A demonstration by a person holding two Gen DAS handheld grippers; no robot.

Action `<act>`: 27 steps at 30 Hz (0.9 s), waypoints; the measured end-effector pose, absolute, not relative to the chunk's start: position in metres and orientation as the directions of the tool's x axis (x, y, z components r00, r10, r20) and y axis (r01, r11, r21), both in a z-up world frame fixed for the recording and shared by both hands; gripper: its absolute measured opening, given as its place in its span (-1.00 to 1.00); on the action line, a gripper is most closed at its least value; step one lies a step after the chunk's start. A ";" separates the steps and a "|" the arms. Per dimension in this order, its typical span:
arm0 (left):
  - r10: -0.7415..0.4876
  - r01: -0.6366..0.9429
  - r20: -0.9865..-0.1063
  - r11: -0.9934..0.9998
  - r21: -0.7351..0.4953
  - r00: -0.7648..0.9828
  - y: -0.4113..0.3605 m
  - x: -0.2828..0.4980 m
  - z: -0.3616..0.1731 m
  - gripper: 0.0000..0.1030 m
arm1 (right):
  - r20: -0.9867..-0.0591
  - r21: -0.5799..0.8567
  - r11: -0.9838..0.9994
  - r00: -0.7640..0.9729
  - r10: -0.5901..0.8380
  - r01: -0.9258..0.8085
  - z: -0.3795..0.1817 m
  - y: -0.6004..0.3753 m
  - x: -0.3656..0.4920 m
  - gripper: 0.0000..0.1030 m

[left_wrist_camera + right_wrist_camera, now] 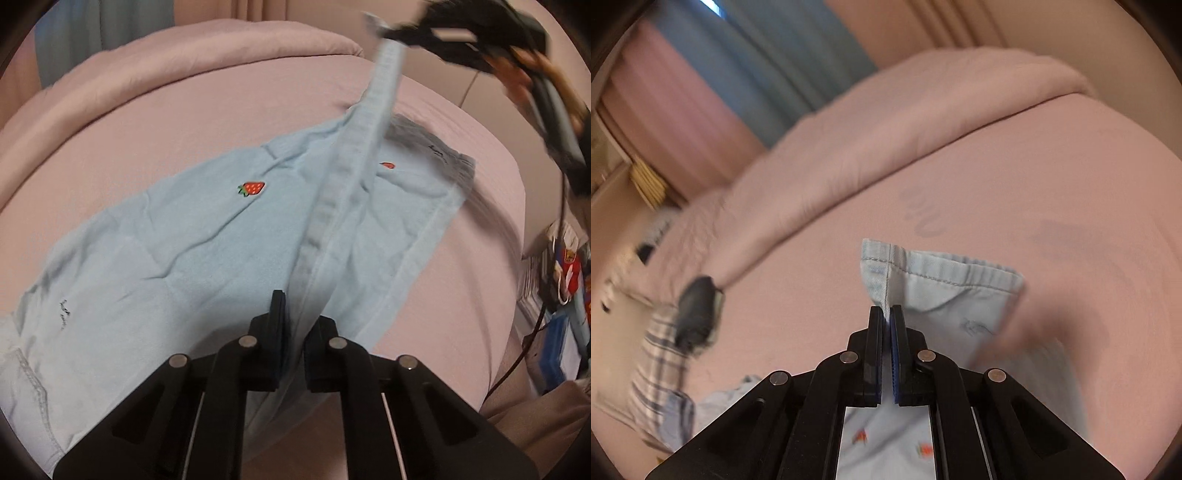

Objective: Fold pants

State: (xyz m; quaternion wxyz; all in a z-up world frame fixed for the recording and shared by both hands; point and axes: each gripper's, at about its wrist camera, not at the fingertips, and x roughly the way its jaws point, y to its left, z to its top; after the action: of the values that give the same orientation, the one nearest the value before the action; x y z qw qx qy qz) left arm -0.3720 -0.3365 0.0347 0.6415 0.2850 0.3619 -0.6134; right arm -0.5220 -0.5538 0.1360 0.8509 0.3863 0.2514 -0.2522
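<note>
Light blue pants (177,236) with small red strawberry marks lie spread on a pink bed (184,110). My left gripper (295,325) is shut on the near part of a lifted edge of the pants. That edge runs taut up to my right gripper (399,31), which pinches its far end high above the bed. In the right wrist view my right gripper (886,314) is shut on the pants (942,288) at a stitched hem corner. More strawberry fabric hangs below the fingers.
A rolled pink duvet (207,51) lies along the far side of the bed. A plaid garment (661,350) and a dark object (698,314) lie at the bed's left in the right wrist view. Clutter and cables (554,295) stand beside the bed's right edge.
</note>
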 end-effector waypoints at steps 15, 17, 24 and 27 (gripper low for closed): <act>-0.520 0.995 -0.848 0.026 0.101 0.100 -0.338 -0.378 0.016 -0.86 | -0.465 0.864 0.095 0.856 -0.224 0.494 -0.008 -0.536 -0.653 -0.36; -0.518 0.994 -0.849 0.029 0.105 0.104 -0.335 -0.375 0.016 -0.86 | -0.439 0.880 0.085 0.867 -0.237 0.468 -0.003 -0.536 -0.649 -0.11; -0.523 0.989 -0.841 0.037 0.141 0.139 -0.335 -0.388 0.020 -0.87 | -0.550 0.799 0.122 0.798 -0.248 0.588 0.014 -0.545 -0.634 -0.62; -0.539 0.989 -0.830 0.033 0.147 0.141 -0.329 -0.391 0.026 -0.87 | -0.597 0.746 0.165 0.758 -0.265 0.645 0.023 -0.542 -0.630 -0.78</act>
State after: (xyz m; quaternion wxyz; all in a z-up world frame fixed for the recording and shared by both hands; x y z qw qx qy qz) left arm -0.3908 -0.3293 0.0257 0.6541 0.3778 0.2974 -0.5840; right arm -0.6302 -0.5419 0.0234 0.7446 0.5696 0.1670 -0.3055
